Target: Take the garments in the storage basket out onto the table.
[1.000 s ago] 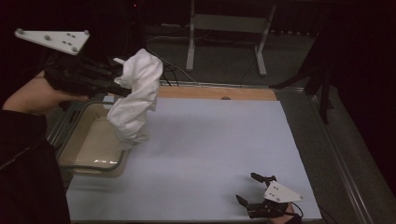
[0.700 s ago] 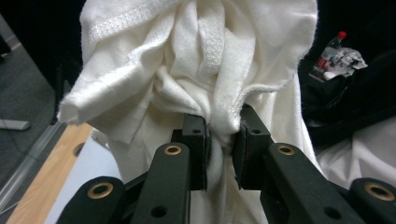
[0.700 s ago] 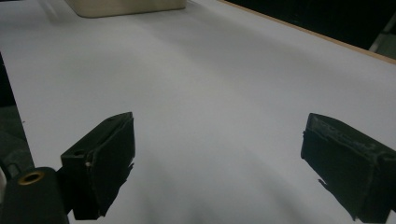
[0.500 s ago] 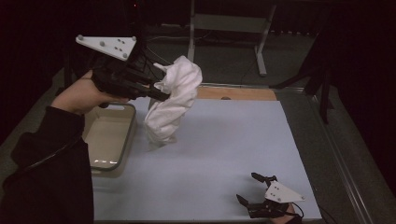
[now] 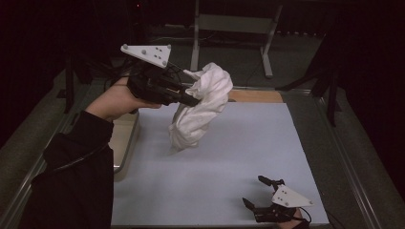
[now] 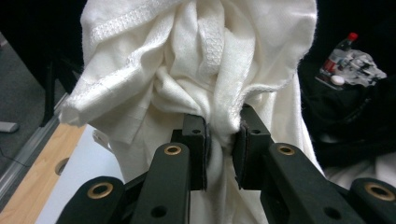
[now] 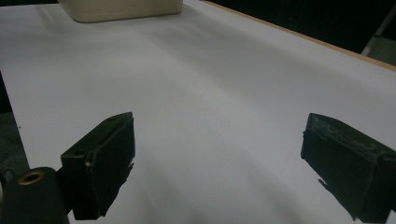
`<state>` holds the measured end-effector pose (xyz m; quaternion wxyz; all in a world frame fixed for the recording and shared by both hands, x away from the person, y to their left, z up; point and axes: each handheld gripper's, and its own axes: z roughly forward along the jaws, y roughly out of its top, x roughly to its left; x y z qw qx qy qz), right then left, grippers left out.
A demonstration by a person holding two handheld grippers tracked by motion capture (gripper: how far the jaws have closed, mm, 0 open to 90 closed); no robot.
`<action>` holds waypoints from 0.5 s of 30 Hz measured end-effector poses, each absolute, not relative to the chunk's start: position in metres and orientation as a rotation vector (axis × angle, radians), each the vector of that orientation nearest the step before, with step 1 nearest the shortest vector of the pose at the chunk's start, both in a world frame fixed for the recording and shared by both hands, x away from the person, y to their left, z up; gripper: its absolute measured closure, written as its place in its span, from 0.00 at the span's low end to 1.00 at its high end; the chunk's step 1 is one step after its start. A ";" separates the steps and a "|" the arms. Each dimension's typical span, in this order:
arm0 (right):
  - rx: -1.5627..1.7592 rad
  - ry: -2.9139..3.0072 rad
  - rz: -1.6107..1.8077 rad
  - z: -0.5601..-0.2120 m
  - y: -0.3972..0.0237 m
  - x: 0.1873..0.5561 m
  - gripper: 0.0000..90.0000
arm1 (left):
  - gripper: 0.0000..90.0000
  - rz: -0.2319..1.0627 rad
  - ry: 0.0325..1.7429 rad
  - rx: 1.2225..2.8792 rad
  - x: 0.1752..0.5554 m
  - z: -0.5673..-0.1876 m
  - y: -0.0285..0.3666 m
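In the high view, the left gripper sits in the upper middle of the frame, held by the person's hand that comes in from the left. Its jaws are pinched on a white cloth, which hangs bunched from the tips, its lower end dangling close over the pale table top (whether it touches the surface cannot be told). At the left edge of the table, partly behind the dark sleeve, stands a beige tub. In the lower right corner, the right gripper lies low at the table's near edge, its jaws spread with nothing between them.

In the left gripper view, the two black jaws rise from the bottom and are pressed together on a thick fold of the white cloth, whose stitched hems crowd the upper frame. A strip of wooden edge shows at lower left.

In the right gripper view, the right gripper has its pads wide apart, one at lower left and one at lower right, over bare table top. The beige tub stands at the top left.
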<state>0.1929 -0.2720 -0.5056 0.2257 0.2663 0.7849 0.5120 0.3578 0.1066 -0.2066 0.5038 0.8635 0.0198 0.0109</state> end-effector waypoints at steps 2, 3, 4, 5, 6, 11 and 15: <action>0.736 2.163 1.416 -0.506 -0.272 0.193 0.11 | 0.87 0.043 0.083 2.088 0.359 -0.209 0.101; 0.734 2.160 1.412 -0.506 -0.272 0.193 0.11 | 0.87 0.048 0.096 2.093 0.359 -0.210 0.098; 0.733 2.160 1.410 -0.506 -0.272 0.193 0.11 | 0.87 0.061 0.111 2.095 0.359 -0.211 0.096; 0.739 2.161 1.409 -0.506 -0.272 0.193 0.11 | 0.87 0.066 0.138 2.095 0.360 -0.212 0.093; 0.740 2.162 1.410 -0.506 -0.272 0.193 0.11 | 0.87 0.072 0.157 2.102 0.360 -0.213 0.090; 0.742 2.168 1.407 -0.506 -0.272 0.193 0.11 | 0.87 0.112 0.264 2.079 0.362 -0.221 0.078; 0.743 2.164 1.411 -0.506 -0.271 0.194 0.11 | 0.87 0.144 0.313 2.063 0.362 -0.224 0.071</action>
